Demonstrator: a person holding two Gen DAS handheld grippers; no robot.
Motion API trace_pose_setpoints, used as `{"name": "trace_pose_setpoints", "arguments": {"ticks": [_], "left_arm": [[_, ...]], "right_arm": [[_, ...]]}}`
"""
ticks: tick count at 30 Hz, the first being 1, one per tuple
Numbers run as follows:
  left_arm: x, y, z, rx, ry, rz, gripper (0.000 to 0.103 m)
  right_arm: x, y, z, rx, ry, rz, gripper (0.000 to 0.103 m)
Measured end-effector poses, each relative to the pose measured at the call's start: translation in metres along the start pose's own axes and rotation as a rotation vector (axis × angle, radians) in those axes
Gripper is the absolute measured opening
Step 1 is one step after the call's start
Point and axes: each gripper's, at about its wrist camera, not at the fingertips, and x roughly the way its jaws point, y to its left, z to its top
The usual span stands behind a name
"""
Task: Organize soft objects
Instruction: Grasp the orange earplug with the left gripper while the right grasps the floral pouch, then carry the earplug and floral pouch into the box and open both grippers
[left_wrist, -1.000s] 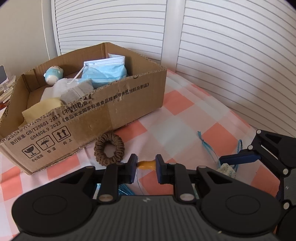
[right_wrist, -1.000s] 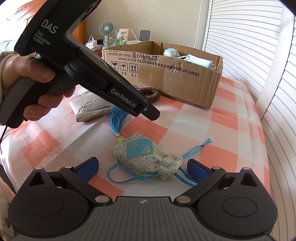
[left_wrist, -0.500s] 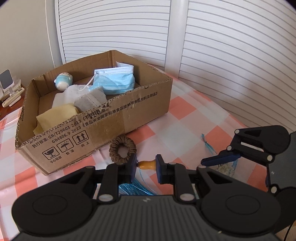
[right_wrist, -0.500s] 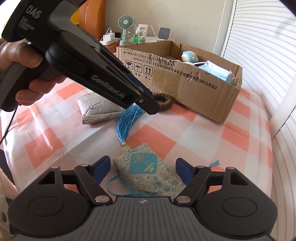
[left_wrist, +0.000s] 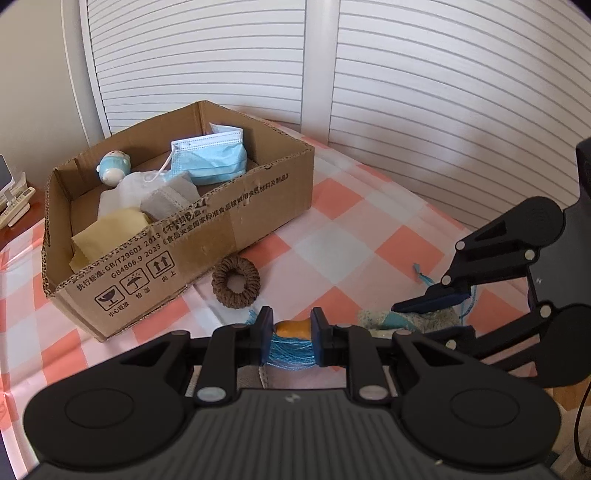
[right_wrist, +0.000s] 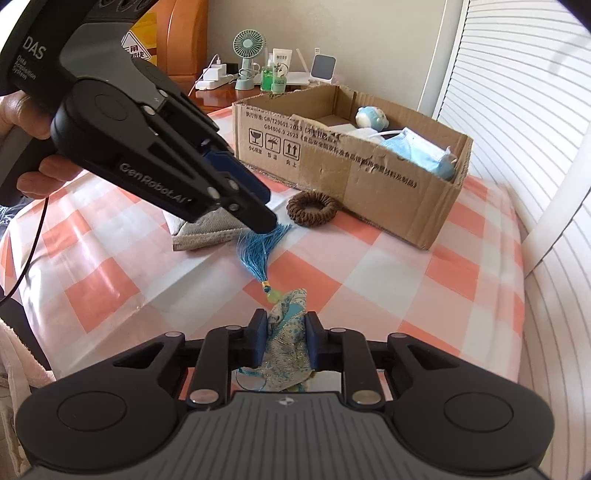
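Sachet pouch (right_wrist: 286, 341), a small brocade bag in cream and turquoise with a blue tassel (right_wrist: 260, 249) on a cord, is held at both ends just above the checked cloth of the table (right_wrist: 388, 295). The right gripper (right_wrist: 284, 339) has its fingers clenched on the bunched body of the pouch, the fabric squeezed narrow between the blue pads. The left gripper (left_wrist: 291, 332) is clamped on the tassel end, where its own view shows blue threads and an orange bead (left_wrist: 291, 328) between the pads; in the right wrist view the same tool reaches in from the left, a person's hand (right_wrist: 26, 122) on its grip, and the tassel fans out from its tip. Taking both ends looks sensible for something this limp: a single grip would likely leave the tassel and cords trailing across the cloth. Behind them the cardboard box (left_wrist: 229, 221) stands open-topped, already holding a blue face mask (left_wrist: 210, 157), a small plush toy (left_wrist: 112, 168), and yellow, grey and white cloths, so it seems to be where the soft things go. A brown knitted scrunchie (left_wrist: 236, 282) lies just beside the box's front wall, and a grey fabric piece (right_wrist: 207, 230) rests on the table under the left gripper; both are still outside.
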Motion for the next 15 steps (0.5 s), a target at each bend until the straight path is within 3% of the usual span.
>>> {"name": "trace_pose_setpoints", "arguments": {"ticks": [15], "left_arm": [[-0.042,0.006,-0.004,0.043,-0.011,0.014,0.02]], "right_arm": [[-0.058,0.001,0.037,-0.057,-0.12,-0.111,0.023]]}}
